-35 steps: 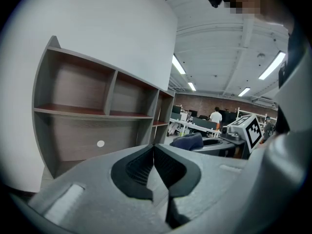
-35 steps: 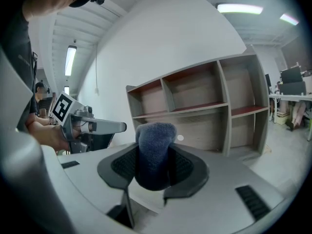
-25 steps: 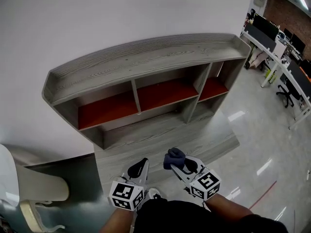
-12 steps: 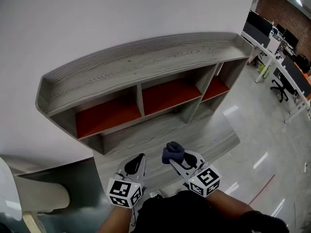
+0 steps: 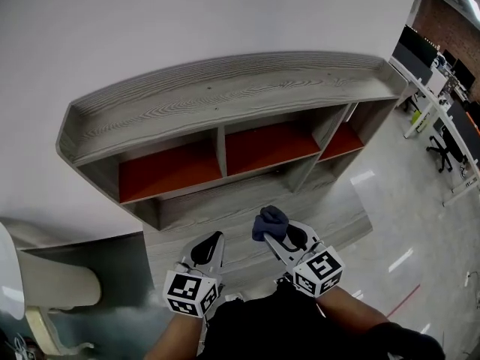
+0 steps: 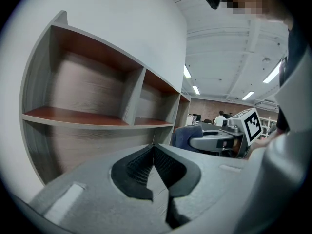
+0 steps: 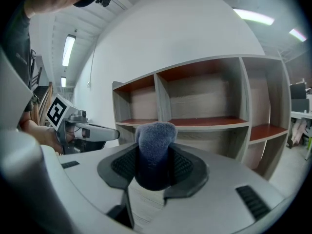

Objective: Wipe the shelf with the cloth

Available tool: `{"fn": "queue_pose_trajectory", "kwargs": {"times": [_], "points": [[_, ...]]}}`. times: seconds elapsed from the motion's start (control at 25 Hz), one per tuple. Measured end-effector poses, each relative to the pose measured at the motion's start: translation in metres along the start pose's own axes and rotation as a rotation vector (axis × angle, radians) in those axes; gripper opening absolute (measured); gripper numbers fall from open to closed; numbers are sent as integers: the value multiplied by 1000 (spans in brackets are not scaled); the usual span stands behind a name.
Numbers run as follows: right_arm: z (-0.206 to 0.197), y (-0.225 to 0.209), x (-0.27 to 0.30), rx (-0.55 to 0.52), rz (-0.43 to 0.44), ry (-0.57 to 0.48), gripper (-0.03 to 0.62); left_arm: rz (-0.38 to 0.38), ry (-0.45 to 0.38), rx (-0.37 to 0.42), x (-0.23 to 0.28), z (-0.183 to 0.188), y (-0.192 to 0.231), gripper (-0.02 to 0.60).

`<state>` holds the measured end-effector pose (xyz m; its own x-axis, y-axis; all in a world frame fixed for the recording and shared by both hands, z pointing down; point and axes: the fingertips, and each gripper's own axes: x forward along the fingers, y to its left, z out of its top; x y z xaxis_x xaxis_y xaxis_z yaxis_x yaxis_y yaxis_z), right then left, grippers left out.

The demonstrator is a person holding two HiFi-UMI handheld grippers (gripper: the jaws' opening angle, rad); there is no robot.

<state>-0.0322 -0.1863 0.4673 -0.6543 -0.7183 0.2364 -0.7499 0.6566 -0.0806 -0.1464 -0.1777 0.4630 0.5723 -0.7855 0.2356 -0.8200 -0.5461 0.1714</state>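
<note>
1. Holding my left claw (image 5: 214, 240) low in front of the grey shelf (image 5: 225, 96) with red boards, I see its jaws pressed together on nothing.
2. My right claw (image 5: 276, 235), just beside it, pinches the blue-grey cloth (image 5: 268, 220), which is bunched upright and apart from the shelf.

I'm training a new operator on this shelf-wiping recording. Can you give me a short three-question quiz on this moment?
1. True or false: the left claw holds the cloth.
2. How many red-floored compartments does the shelf show in the head view? A two, B three, C five.
3. Fill in: the right claw is shut on the ____.
Key: 1 false; 2 B; 3 cloth.
</note>
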Motion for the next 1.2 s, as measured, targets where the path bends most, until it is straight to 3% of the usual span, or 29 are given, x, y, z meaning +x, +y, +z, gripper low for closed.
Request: {"fn": "queue_pose_trajectory", "kwargs": {"times": [0.36,0.64,0.96,1.2], "points": [[16,-30,6,-39,92,-12,158,97,-40,-16,19,16,-12,11],[44,-42,18,-102,132,-63,158,132,-35,-3,29,18,-27,10],[98,-56,61,-219,117,-148,158,195,-21,5,17,17,-21,10],[143,-71,104,-271,48,-201,158,223,-15,6,9,15,-15,10]]}}
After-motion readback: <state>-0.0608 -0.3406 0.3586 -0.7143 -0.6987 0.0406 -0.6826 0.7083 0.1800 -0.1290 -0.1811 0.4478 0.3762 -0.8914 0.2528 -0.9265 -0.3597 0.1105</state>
